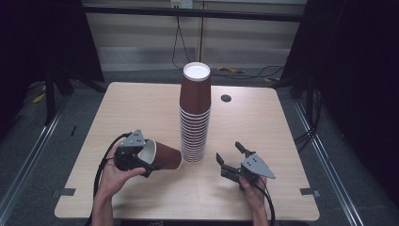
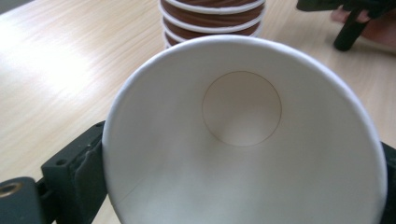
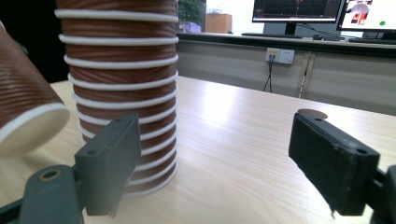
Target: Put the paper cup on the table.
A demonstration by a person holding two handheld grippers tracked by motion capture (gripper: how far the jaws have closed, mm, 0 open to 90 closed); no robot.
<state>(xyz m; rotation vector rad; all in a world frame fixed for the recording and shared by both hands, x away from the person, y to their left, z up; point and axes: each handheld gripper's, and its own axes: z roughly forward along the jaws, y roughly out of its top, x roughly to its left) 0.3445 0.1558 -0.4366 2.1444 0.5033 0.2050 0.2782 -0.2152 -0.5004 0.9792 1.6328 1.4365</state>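
My left tool [image 1: 141, 162] clamped on tilted brown cup [image 1: 164, 155], my right tool [image 1: 233, 160] wide apart, empty, beside cup stack [image 1: 195, 117] on counter [image 1: 263, 122]

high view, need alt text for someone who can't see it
A person's left claw holds a brown paper cup on its side beside a tall stack of upside-down cups on a wooden table. The right claw rests open and empty right of the stack.
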